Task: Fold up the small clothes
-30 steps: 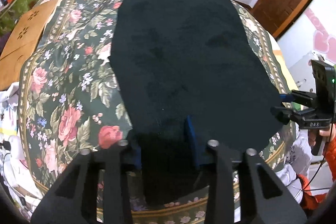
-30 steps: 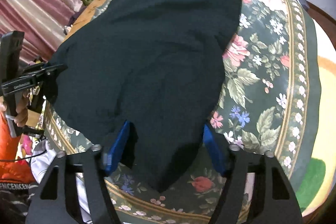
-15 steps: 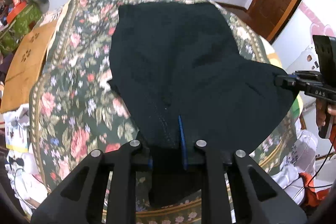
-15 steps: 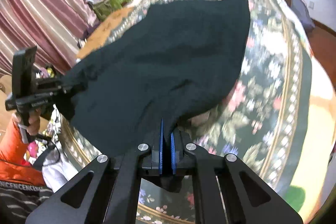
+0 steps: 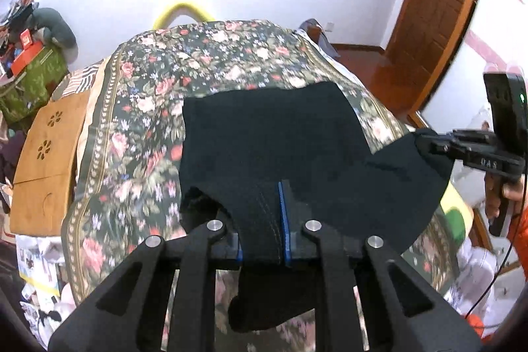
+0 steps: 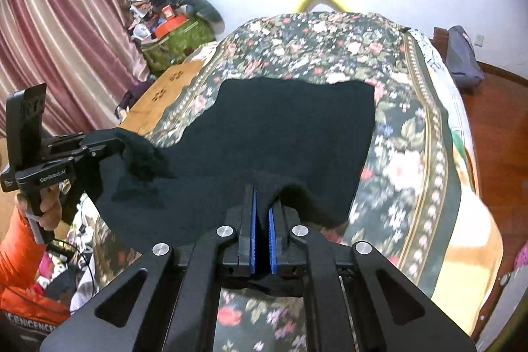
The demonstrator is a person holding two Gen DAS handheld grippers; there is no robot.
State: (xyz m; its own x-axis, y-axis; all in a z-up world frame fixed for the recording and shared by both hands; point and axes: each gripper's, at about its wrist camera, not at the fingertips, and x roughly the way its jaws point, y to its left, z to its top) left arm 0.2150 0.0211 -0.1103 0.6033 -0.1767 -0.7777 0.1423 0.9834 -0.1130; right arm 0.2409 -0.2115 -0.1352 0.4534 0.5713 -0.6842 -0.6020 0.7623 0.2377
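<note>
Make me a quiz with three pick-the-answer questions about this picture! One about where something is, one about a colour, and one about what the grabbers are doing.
1. Where does the far edge of the cloth lie?
A. On the flowery bedspread
B. On the wooden floor
C. Over the door

2. What colour is the cloth?
A. Yellow
B. Black
C. Pink

3. What are the two hand-held grippers doing?
A. Both wide open, holding nothing
B. One open, one shut
C. Both shut on the cloth's near edge

Answers:
1. A: the black cloth has its far edge resting on the flowery bedspread.
2. B: it looks black in both views.
3. C: the left hand-held gripper has cloth pinched between its blue pads, and the right hand-held gripper has a fold of it clamped too, with the near edge raised off the bed.
</note>
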